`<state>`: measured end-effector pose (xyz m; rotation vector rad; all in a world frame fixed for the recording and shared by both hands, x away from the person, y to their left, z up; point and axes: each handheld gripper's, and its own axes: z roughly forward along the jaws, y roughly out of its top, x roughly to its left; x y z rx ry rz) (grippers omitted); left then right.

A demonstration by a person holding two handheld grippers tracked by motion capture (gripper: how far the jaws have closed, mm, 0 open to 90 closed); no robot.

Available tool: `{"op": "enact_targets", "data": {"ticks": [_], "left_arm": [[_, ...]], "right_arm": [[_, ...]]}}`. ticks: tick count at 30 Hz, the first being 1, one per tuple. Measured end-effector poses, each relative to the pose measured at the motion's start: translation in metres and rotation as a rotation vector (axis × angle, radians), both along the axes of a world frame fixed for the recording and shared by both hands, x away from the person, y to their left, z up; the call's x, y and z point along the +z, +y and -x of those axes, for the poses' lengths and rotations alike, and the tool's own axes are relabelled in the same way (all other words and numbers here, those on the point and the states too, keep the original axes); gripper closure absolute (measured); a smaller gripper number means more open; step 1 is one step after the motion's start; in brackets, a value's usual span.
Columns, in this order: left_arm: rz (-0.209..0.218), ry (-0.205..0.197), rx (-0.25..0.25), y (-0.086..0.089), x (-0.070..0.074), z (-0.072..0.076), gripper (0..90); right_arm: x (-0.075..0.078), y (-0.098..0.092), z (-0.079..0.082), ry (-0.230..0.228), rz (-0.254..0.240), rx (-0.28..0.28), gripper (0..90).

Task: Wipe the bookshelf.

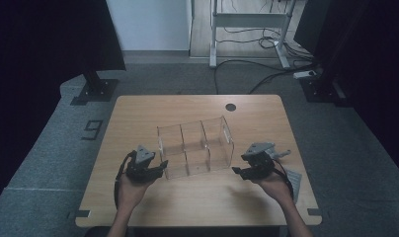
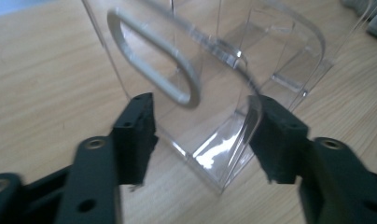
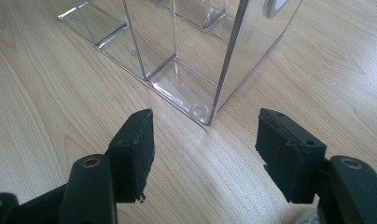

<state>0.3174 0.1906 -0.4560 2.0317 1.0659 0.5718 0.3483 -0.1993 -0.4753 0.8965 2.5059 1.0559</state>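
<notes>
A clear plastic organizer [image 1: 197,145] with three compartments lies in the middle of the wooden table [image 1: 197,207]. My left gripper [image 1: 160,168] is at its near left corner. In the left gripper view that corner [image 2: 210,154] sits between the jaws of the left gripper [image 2: 205,135], below an oval handle cut-out [image 2: 154,56], and both pads touch the plastic. My right gripper [image 1: 237,172] is just off the organizer's near right corner. In the right gripper view the right gripper [image 3: 205,149] stands open over bare wood, a short way from that corner [image 3: 200,109].
A round cable hole [image 1: 230,107] sits near the table's far edge. A pale sheet [image 1: 295,180] lies by the right edge beside my right hand. Beyond the table are black stands [image 1: 94,89], a white frame [image 1: 247,29] and floor cables [image 1: 266,74].
</notes>
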Motion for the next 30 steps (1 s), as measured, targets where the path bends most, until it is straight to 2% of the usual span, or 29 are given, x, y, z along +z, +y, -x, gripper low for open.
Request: {"op": "enact_targets", "data": {"ticks": [3,6,10,12,16,22,25,30], "left_arm": [[0.01,-0.005,-0.008,-0.002,0.003,-0.003,47.3],[0.011,0.0,-0.025,-0.005,0.001,-0.007,55.8],[0.006,0.002,-0.018,-0.006,-0.001,-0.01,61.2],[0.026,0.008,-0.011,-0.004,-0.002,-0.012,63.2],[0.04,0.009,-0.02,-0.003,-0.003,-0.014,64.4],[0.034,0.013,-0.057,-0.007,-0.002,-0.013,64.8],[0.031,0.019,-0.087,-0.01,-0.002,-0.012,65.6],[0.033,0.022,-0.115,-0.011,-0.002,-0.013,66.8]], "right_arm": [[0.001,0.0,0.0,-0.001,-0.004,0.002,36.3],[0.002,-0.002,0.0,-0.008,-0.016,-0.016,35.9],[0.003,-0.003,-0.002,-0.014,-0.025,-0.038,34.3],[0.004,-0.003,-0.002,-0.018,-0.036,-0.05,33.5],[0.006,-0.001,-0.002,-0.028,-0.05,-0.049,33.0],[0.009,0.003,0.001,-0.034,-0.056,-0.034,33.5],[0.012,0.004,0.002,-0.036,-0.065,-0.017,36.0],[0.013,-0.001,0.001,-0.029,-0.084,-0.016,46.4]]}}
